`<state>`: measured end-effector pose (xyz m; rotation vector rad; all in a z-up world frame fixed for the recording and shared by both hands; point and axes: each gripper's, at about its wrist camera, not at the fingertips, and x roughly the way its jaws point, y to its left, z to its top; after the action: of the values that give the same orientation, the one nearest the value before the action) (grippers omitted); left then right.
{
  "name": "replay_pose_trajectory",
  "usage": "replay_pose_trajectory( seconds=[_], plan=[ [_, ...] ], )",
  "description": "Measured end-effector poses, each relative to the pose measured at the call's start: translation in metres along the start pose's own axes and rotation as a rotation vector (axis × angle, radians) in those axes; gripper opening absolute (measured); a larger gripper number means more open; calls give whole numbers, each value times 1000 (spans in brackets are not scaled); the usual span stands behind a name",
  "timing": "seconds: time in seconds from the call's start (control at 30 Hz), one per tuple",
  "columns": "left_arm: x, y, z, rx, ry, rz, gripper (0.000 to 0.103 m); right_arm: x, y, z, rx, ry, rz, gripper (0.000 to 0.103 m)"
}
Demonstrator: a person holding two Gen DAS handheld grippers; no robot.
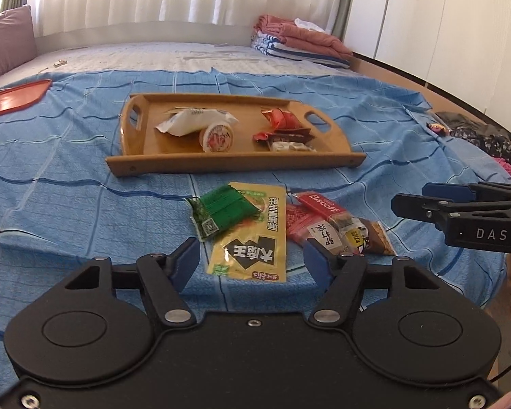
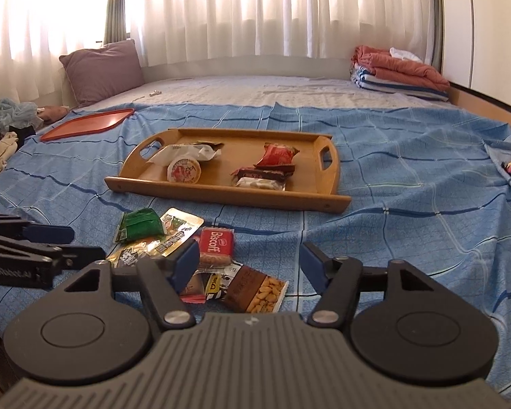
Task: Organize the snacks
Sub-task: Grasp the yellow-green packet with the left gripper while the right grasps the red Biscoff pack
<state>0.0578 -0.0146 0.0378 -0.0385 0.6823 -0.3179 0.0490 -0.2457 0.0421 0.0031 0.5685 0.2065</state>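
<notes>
Left wrist: left gripper (image 1: 252,259) released, jaws apart above the yellow packet (image 1: 252,238), nothing gripped
Green packet (image 1: 221,213) and Biscoff pack (image 1: 323,206) lie loose on the blue sheet (image 1: 68,177), near side of the wooden tray (image 1: 235,165); tray holds more snacks

Right wrist: right gripper (image 2: 250,266) also released and empty, almond bar (image 2: 255,289) near side of tray, by its left finger

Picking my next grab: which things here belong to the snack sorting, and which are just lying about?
Job:
- wooden tray with snacks inside
- green packet
- yellow packet
- Biscoff packet
- almond bar

Lying about:
- red tray
- purple pillow
- folded blankets
- clothes heap
</notes>
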Motion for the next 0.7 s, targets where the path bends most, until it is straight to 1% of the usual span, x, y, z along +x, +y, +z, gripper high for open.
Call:
replay_pose_trajectory(
  seconds=[0.13, 0.23, 0.47, 0.53, 0.7],
  plan=[
    [22, 0, 0, -15, 32, 23, 65, 12, -1, -2, 35, 20, 24, 73],
    [35, 1, 1, -32, 51, 20, 65, 18, -3, -4, 56, 33, 38, 70],
    [52, -2, 3, -32, 58, 10, 65, 23, -7, -7, 66, 30, 42, 65],
    [57, -2, 4, -32, 66, 7, 65, 25, -8, -8, 76, 31, 44, 65],
    [67, -2, 8, -45, 56, 15, 64, 31, -10, -7, 97, 30, 64, 65]
  ],
)
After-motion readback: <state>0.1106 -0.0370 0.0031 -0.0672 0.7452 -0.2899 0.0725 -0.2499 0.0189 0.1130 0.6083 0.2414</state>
